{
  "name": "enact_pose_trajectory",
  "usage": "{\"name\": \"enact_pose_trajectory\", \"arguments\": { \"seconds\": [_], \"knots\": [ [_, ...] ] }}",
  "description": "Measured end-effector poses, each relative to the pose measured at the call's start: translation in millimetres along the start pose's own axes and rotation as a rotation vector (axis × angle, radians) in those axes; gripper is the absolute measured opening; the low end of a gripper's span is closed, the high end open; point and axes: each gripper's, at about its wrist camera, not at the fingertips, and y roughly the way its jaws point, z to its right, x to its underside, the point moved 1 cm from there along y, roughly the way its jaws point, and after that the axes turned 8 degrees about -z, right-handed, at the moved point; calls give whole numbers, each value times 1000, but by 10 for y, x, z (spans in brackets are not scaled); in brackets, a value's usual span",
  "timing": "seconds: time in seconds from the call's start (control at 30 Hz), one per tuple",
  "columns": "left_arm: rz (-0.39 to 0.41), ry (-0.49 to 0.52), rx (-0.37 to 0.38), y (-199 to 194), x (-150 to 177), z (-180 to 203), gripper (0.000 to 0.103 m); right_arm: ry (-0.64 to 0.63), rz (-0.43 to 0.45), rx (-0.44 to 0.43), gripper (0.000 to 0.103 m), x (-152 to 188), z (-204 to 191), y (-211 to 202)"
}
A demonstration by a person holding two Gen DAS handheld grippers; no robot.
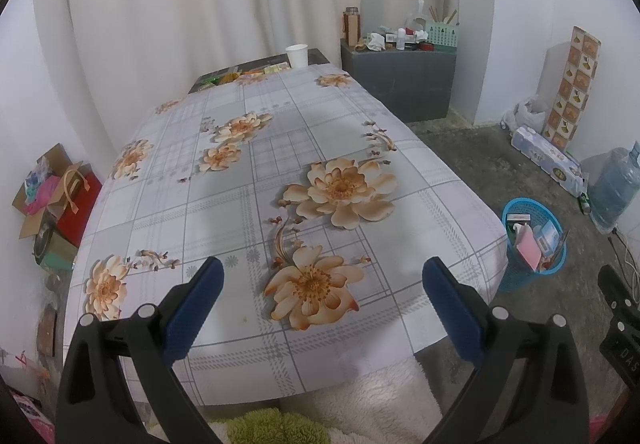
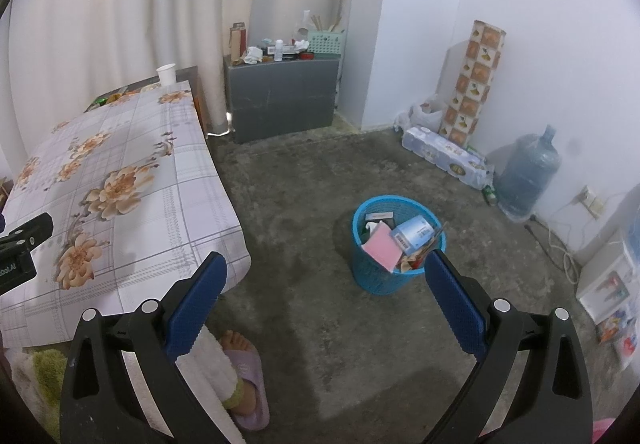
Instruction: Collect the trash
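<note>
Trash sits heaped in the blue basket (image 2: 394, 244) on the concrete floor, just off the table's near corner: a pink pad, a barcoded packet and some card show above the rim. Both tools are released, the left gripper (image 1: 322, 282) spread over the flowered tablecloth (image 1: 280, 148), the right gripper (image 2: 326, 278) spread above the floor, neither holding anything. The near cloth looks bare, so the sensible move (a judgement only) is to sweep toward the far end, where a paper cup (image 1: 296, 55) and some wrappers (image 1: 240, 75) lie, and pinch light pieces by an edge. The right view alone shows the basket's contents plainly and a slippered foot (image 2: 244, 376); the left view alone shows cardboard boxes (image 1: 48, 196) against the wall.
</note>
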Motion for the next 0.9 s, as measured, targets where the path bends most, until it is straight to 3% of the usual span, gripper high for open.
{"name": "enact_pose_trajectory", "arguments": {
  "seconds": [0.9],
  "knots": [
    [0, -8, -1, 7, 21, -22, 97, 6, -5, -4, 95, 1, -49, 2]
  ]
}}
